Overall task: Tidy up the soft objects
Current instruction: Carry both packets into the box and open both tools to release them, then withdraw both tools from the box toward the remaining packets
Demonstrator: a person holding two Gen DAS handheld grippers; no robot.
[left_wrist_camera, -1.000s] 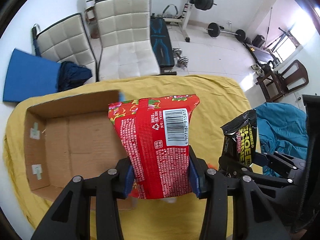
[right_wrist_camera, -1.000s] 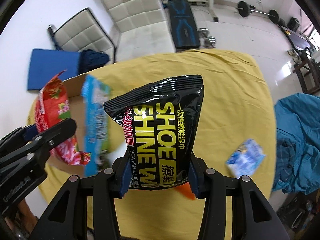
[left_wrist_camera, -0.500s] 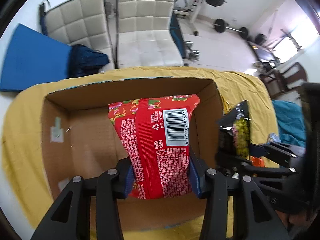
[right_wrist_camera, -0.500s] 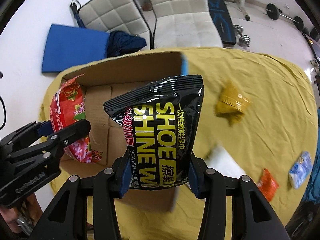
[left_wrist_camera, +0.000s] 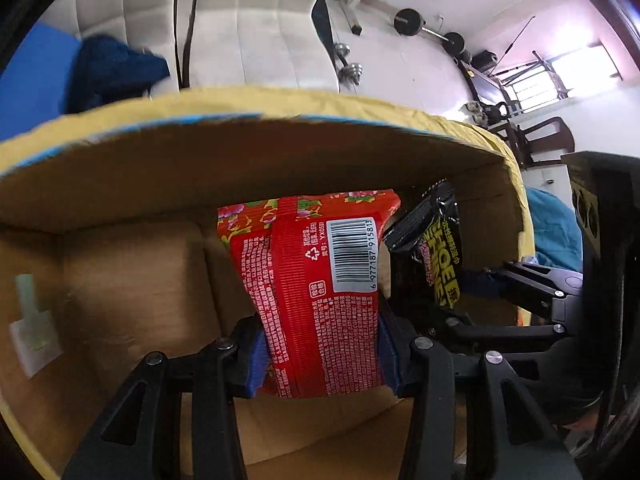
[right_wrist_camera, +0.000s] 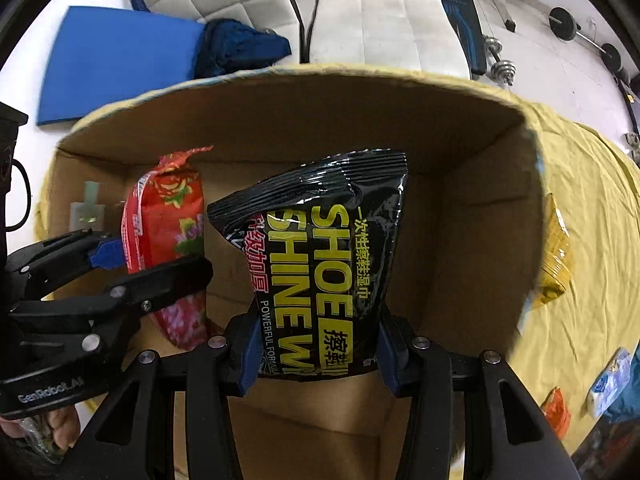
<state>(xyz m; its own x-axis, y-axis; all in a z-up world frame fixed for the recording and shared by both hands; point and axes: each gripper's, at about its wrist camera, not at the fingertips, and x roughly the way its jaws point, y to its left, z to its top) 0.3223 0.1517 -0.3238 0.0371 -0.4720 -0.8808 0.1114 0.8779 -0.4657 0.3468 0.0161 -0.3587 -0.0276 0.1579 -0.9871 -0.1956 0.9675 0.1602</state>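
Left wrist view: the red packet (left_wrist_camera: 320, 300) is clamped between the left gripper (left_wrist_camera: 320, 354) fingers, inside the cardboard box (left_wrist_camera: 132, 272). Beside it, the right gripper (right_wrist_camera: 316, 354) fingers pinch the black shoe-wipe packet (right_wrist_camera: 320, 264) in the same box, which sits on the yellow-covered table (right_wrist_camera: 592, 248).

Both wrist cams sit just behind their fingers, looking forward and down into the cardboard box (left_wrist_camera: 120, 184), close in; box walls fill mid-frame. Left view: right gripper (left_wrist_camera: 472, 280) enters at right edge. Right view: left gripper (right_wrist_camera: 132, 256) at lower left. Shared: box interior, red packet (right_wrist_camera: 168, 240), black packet (left_wrist_camera: 436, 248), white chairs (right_wrist_camera: 380, 12) along top of frame.
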